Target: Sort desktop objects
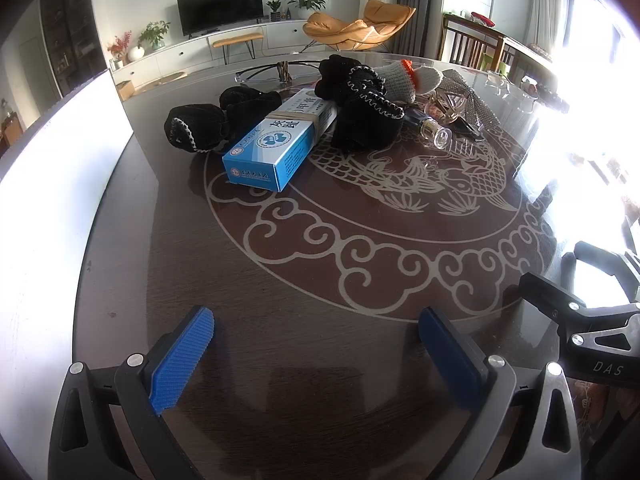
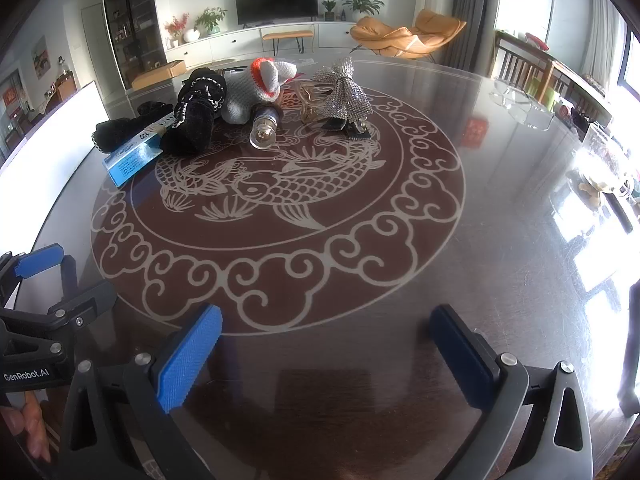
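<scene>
— What can't you make out past the blue box [image 1: 272,142]?

— Its far end sits buried under the black knit piece [image 1: 366,114]. The small print is too fine for me.

— Right of it?

— Glare whites out the table [image 1: 400,360] edge.

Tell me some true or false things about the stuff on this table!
1. Both tongs, left and right, are open and hold nothing. True.
2. The blue box stands upright on its end. False: it lies flat, with a black cloth on its far end.
3. The glass bottle lies on its side. True.
4. The grey glove has a green cuff. False: its cuff is orange-red.
5. The sparkly bow sits to the right of the bottle in the right view. True.
6. The table has a flower picture. False: it shows a fish ringed with curly clouds.
</scene>
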{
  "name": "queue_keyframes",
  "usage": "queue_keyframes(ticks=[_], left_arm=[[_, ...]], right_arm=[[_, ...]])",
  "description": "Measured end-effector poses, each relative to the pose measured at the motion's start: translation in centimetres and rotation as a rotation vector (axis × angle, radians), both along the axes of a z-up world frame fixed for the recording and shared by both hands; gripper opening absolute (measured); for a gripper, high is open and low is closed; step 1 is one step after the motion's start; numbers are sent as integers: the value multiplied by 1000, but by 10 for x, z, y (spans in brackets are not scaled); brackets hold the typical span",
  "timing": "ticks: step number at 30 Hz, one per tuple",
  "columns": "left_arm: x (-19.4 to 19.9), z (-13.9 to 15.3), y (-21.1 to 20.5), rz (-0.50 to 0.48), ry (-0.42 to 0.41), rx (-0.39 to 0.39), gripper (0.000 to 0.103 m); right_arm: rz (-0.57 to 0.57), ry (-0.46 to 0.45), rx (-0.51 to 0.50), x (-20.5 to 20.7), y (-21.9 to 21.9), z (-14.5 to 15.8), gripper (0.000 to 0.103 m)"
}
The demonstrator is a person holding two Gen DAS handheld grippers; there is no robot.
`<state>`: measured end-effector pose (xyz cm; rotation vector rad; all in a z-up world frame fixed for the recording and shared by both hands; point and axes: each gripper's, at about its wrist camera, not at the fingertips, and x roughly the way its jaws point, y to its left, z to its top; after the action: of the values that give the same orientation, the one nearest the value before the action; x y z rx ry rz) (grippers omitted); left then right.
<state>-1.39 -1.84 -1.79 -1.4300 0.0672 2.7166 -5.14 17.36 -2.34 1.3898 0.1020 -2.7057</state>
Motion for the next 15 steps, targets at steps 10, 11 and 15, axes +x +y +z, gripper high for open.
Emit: queue_keyframes(ticks=[10, 11, 15], left_arm=[[-1, 0, 0, 0, 0, 0, 103], [0, 0, 0, 0, 0, 0, 103], [0, 0, 1, 1, -1, 0, 103]], right_arm=[[0, 0, 0, 0, 0, 0, 103], [0, 0, 0, 0, 0, 0, 103], [0, 0, 0, 0, 0, 0, 103]])
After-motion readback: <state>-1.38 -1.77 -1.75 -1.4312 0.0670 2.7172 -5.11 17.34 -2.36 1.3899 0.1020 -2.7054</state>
